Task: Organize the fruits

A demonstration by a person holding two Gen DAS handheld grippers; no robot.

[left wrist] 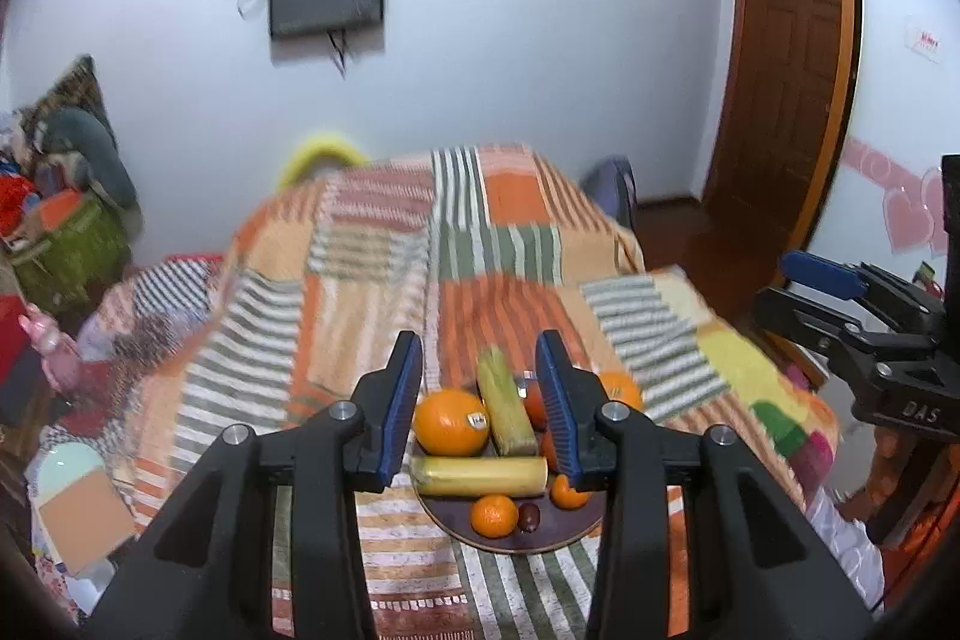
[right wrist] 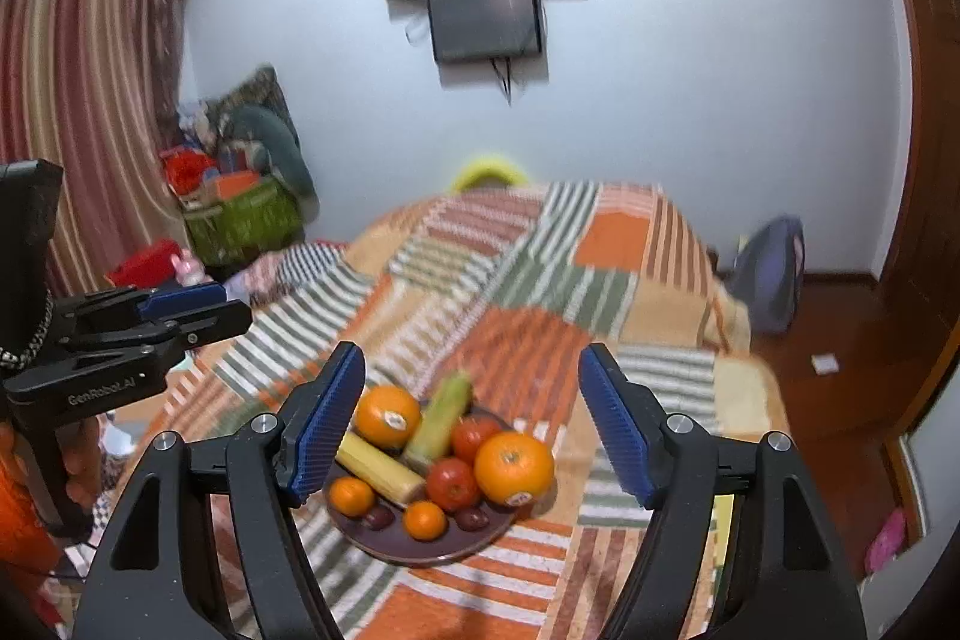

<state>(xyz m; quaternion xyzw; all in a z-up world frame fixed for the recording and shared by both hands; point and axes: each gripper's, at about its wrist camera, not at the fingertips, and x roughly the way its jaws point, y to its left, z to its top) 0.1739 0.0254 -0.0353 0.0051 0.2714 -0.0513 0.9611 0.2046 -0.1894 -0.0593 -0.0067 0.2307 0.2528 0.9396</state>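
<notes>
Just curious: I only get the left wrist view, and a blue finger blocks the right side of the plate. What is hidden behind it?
Observer: Two red tomatoes sit there, beside a second large orange.
Operator: I see one small dark fruit. Are there more?
Observer: Yes, two dark fruits lie near the front edge of the plate.
Operator: Is the other gripper holding anything?
Observer: No. The right gripper is wide open and holds nothing.

Left hand-held gripper (left wrist: 478, 403) and right hand-held gripper (right wrist: 471, 424) both hover with jaws apart, gripping nothing.
</notes>
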